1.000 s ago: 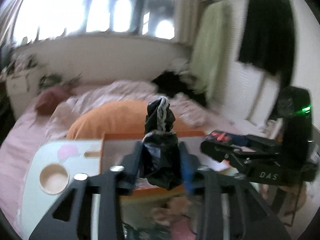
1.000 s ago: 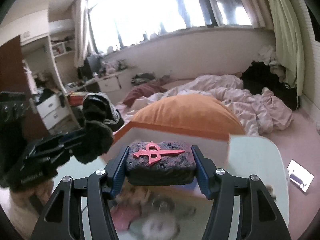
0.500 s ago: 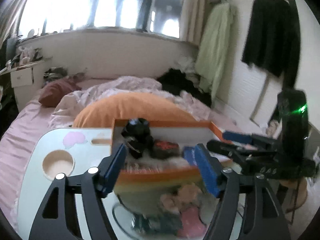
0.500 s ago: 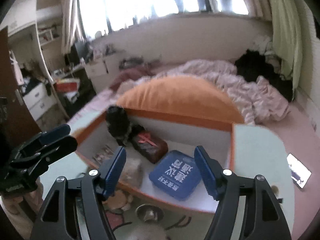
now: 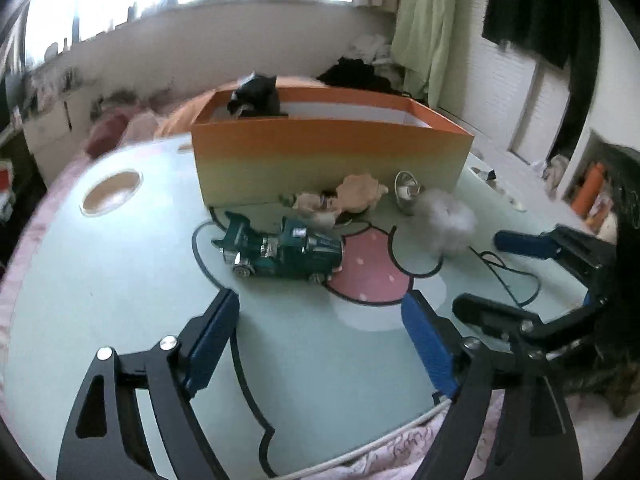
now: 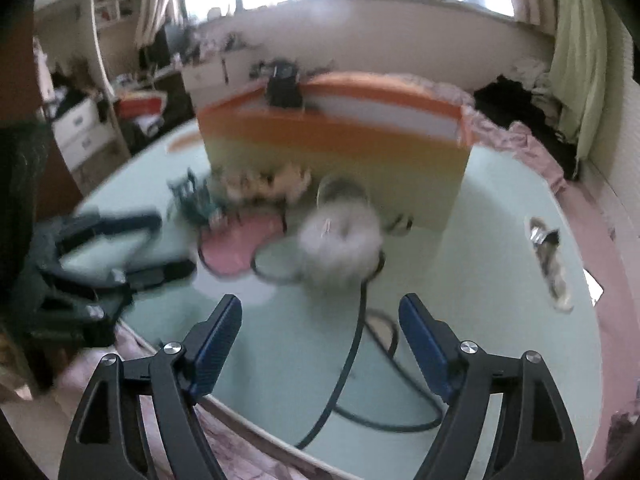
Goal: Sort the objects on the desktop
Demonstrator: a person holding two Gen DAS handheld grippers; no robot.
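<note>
Blurring smears the right wrist view. Left gripper (image 5: 320, 320) and right gripper (image 6: 320, 324) just opened, both empty. Orange cardboard box (image 5: 328, 152), frame centre, hides most of a black bundle (image 5: 256, 96).

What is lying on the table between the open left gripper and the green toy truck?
Nothing: in the left wrist view, only bare pale table with its printed black outline separates the left gripper, jaws just opened and empty, from the green toy truck.
</note>
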